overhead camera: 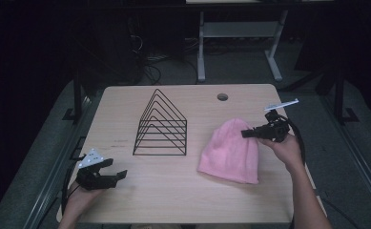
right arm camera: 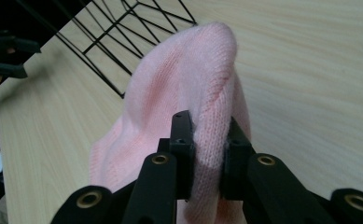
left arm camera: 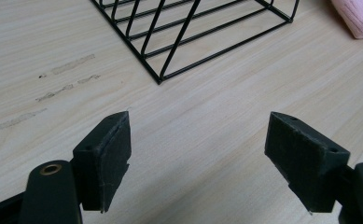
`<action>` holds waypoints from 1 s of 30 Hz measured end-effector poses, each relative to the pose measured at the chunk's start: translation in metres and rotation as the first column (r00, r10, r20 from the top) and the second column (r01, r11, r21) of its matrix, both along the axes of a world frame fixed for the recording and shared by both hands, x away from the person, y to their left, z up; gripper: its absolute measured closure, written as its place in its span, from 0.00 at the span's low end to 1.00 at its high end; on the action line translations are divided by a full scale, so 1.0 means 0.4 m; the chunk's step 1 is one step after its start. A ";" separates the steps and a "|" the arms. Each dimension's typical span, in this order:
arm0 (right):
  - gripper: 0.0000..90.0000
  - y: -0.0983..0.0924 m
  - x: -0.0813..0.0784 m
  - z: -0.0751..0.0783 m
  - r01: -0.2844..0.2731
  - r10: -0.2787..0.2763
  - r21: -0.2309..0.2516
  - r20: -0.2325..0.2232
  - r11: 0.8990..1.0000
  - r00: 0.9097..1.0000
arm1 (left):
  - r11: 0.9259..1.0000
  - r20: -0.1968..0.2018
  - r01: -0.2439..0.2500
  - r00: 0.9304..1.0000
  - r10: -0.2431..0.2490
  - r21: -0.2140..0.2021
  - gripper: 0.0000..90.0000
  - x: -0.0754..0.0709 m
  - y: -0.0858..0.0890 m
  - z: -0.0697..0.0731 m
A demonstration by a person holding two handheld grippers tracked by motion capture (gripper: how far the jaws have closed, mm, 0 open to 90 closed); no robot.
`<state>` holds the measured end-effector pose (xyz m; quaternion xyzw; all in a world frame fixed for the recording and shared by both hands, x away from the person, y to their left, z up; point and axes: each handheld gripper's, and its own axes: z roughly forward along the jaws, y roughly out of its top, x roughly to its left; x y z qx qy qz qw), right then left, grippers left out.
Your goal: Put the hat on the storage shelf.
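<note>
- Two pairs of tongs are in play, and one pink knitted beanie [overhead camera: 231, 151] is the thing being handled; it lies on the right half of the counter [overhead camera: 183, 200], just right of the black wire rack [overhead camera: 161, 125] and apart from it.
- The right tongs [overhead camera: 248, 134] are pressed together on a fold of the beanie at its upper right edge; in the right gripper view the knit [right arm camera: 188, 88] is seen bunched between the two pads and rising above them in a hump.
- The beanie's long axis runs from the pinched crown end, far from the person, down toward the open cuff at the near edge; the rest of the fabric is judged to be resting on the counter.
- The left tongs [overhead camera: 110, 169] are spread wide with nothing between them, held low over the near left corner; the right hand [overhead camera: 283, 148] is far nearer the beanie.
- From the left tongs the beanie lies to the right, beyond the rack's near corner [left arm camera: 159, 80]; only its pink edge [left arm camera: 359, 18] is seen there.
- No brand, label or legible writing is seen anywhere.
</note>
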<state>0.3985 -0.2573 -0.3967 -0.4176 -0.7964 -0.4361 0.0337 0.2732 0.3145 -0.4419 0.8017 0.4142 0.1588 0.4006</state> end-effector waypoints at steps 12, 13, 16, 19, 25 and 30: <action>0.88 0.045 -0.027 0.110 -0.087 0.089 -0.026 0.107 0.996 0.990 | 1.000 -0.004 0.022 1.000 -0.022 -0.010 0.25 0.007 -0.009 0.004; 0.88 0.047 -0.028 0.117 -0.093 0.096 -0.030 0.115 0.995 0.989 | 1.000 -0.004 0.024 1.000 -0.024 -0.010 0.25 0.008 -0.008 0.005; 0.88 0.051 -0.028 0.138 -0.099 0.103 -0.038 0.130 0.994 0.986 | 0.999 -0.006 0.026 1.000 -0.026 -0.023 0.25 0.009 -0.008 0.006; 0.88 0.050 -0.029 0.156 -0.101 0.105 -0.032 0.147 0.994 0.984 | 0.999 -0.010 0.037 0.999 -0.037 -0.025 0.25 0.012 -0.006 0.008; 0.88 0.048 -0.035 0.189 -0.107 0.114 -0.047 0.182 0.993 0.977 | 0.998 -0.011 0.055 0.998 -0.056 -0.035 0.25 0.019 -0.010 0.017; 0.88 0.041 -0.036 0.223 -0.109 0.121 -0.068 0.201 0.992 0.972 | 0.997 -0.009 0.073 0.997 -0.074 -0.039 0.25 0.029 -0.016 0.025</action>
